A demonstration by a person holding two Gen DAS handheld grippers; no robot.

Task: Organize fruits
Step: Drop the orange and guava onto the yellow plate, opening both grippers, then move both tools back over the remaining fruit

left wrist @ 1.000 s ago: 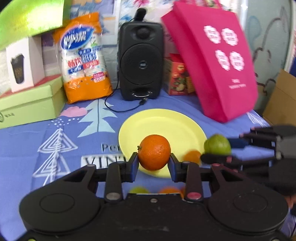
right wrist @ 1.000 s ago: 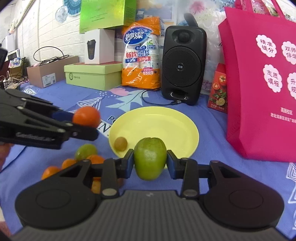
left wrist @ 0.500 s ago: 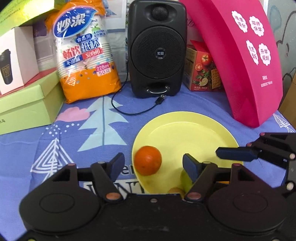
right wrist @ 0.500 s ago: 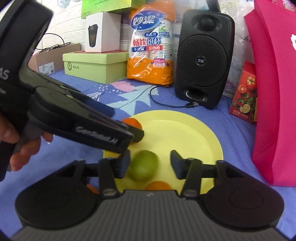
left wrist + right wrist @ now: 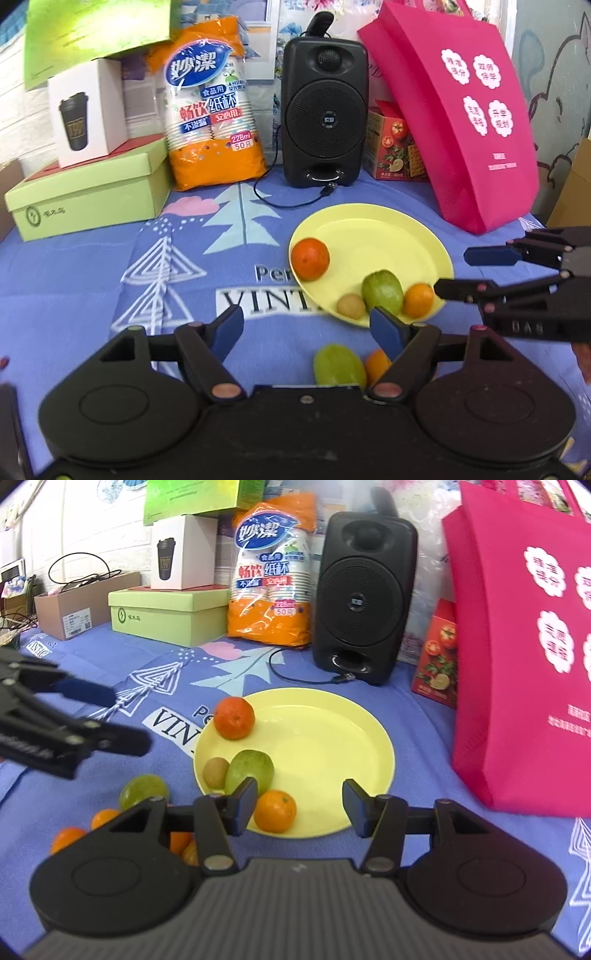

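A yellow plate (image 5: 380, 236) (image 5: 332, 746) holds a large orange (image 5: 310, 258) (image 5: 234, 717), a green fruit (image 5: 382, 291) (image 5: 249, 771), a small orange (image 5: 418, 300) (image 5: 275, 810) and a small brown fruit (image 5: 351, 305) (image 5: 216, 772). On the cloth near the plate lie a green fruit (image 5: 338, 364) (image 5: 144, 791) and several small oranges (image 5: 68, 838). My left gripper (image 5: 306, 328) is open and empty, left of the plate. My right gripper (image 5: 300, 803) is open and empty over the plate's near rim.
At the back stand a black speaker (image 5: 323, 118), an orange bag of paper cups (image 5: 212, 110), a green box (image 5: 88, 195), a white box (image 5: 86, 112), a red carton (image 5: 395, 147) and a pink bag (image 5: 461, 110). A cable (image 5: 280, 199) lies before the speaker.
Both grippers let go of their fruit: the large orange and the green fruit now lie on the plate. Both grippers have opened and drawn back from the plate.
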